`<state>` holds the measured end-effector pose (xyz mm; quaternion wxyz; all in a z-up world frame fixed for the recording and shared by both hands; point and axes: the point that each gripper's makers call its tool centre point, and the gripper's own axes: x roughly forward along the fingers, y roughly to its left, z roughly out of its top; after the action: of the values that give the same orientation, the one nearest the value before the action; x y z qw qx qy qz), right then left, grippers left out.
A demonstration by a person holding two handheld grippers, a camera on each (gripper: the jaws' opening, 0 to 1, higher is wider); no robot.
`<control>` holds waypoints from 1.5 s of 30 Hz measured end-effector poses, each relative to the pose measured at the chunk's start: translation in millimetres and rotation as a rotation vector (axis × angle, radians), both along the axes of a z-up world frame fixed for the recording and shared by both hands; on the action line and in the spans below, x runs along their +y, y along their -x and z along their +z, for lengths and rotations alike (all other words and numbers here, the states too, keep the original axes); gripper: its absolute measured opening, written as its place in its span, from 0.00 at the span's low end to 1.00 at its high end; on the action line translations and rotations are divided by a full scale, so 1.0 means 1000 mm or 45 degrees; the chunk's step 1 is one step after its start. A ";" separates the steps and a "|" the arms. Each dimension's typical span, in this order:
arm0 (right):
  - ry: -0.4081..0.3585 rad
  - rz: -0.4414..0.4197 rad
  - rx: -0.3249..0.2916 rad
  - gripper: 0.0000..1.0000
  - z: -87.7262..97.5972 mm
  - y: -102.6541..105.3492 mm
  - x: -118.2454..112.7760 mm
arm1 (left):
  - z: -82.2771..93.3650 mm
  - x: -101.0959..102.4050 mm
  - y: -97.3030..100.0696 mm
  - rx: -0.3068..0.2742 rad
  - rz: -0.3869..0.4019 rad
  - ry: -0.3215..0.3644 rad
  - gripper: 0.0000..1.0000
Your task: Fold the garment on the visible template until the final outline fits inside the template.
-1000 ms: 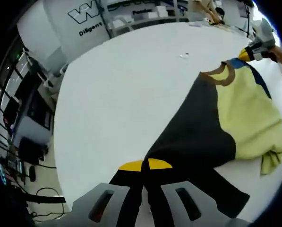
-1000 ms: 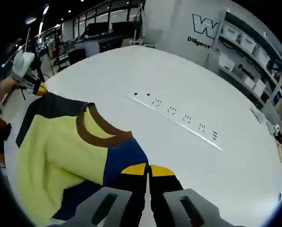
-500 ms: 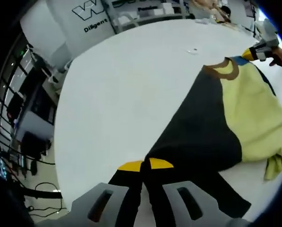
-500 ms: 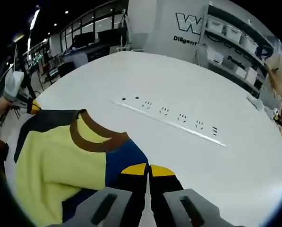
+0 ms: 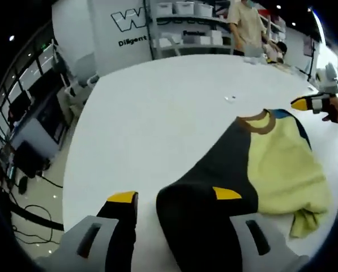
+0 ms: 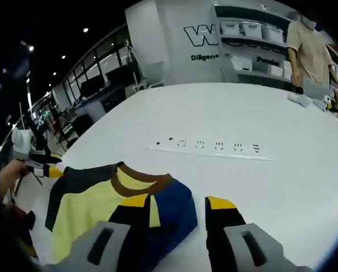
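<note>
**Both grippers letting go of the garment**

The garment (image 5: 253, 170) is lying flat on the white table (image 5: 157, 107), with wide bare tabletop stretching beyond it toward the far edge, where a person (image 6: 311, 51) is standing by the shelves (image 6: 248, 45). A thin white strip with small dark marks (image 6: 214, 150) is lying well beyond the brown collar (image 6: 137, 180).

The left gripper (image 5: 174, 198) is standing spread, the black sleeve end lying between its jaws and reaching under the right one. The right gripper (image 6: 177, 203) is also spread, its left jaw over the blue shoulder, its right jaw over bare table.

Half a second ago both were pinching the cloth with yellow tips together; now both have opened.
</note>
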<state>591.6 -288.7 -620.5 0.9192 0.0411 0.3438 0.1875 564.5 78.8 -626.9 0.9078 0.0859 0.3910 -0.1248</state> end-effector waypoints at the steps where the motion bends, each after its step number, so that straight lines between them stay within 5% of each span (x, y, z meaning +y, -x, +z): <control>1: -0.002 0.007 0.000 0.38 0.000 0.004 0.001 | 0.000 -0.001 0.003 0.007 0.012 0.015 0.59; 7: -0.031 0.013 -0.021 0.50 0.003 0.028 0.001 | 0.002 -0.008 0.020 0.002 -0.033 0.015 0.65; 14: -0.068 0.038 0.001 0.49 -0.002 0.056 0.008 | 0.000 -0.021 0.045 0.027 -0.098 0.041 0.69; 24: -0.072 0.073 0.051 0.40 -0.008 0.082 0.003 | -0.010 -0.048 0.091 0.041 -0.139 0.052 0.60; 27: -0.083 0.048 0.065 0.37 -0.010 0.089 0.001 | -0.016 -0.050 0.104 0.096 -0.088 0.086 0.51; 34: -0.140 0.001 0.097 0.29 -0.019 0.103 0.002 | -0.022 -0.061 0.117 0.097 -0.045 0.156 0.45; 36: -0.157 -0.002 0.122 0.29 -0.024 0.106 0.005 | -0.020 -0.066 0.116 0.031 -0.061 0.162 0.40; 45: -0.195 -0.013 0.150 0.24 -0.042 0.114 0.017 | -0.039 -0.077 0.132 0.082 -0.069 0.160 0.41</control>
<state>477.7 -271.4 -662.8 0.8924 0.1239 0.3819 0.2059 432.6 2.3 -665.8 0.8947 0.0351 0.4088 -0.1762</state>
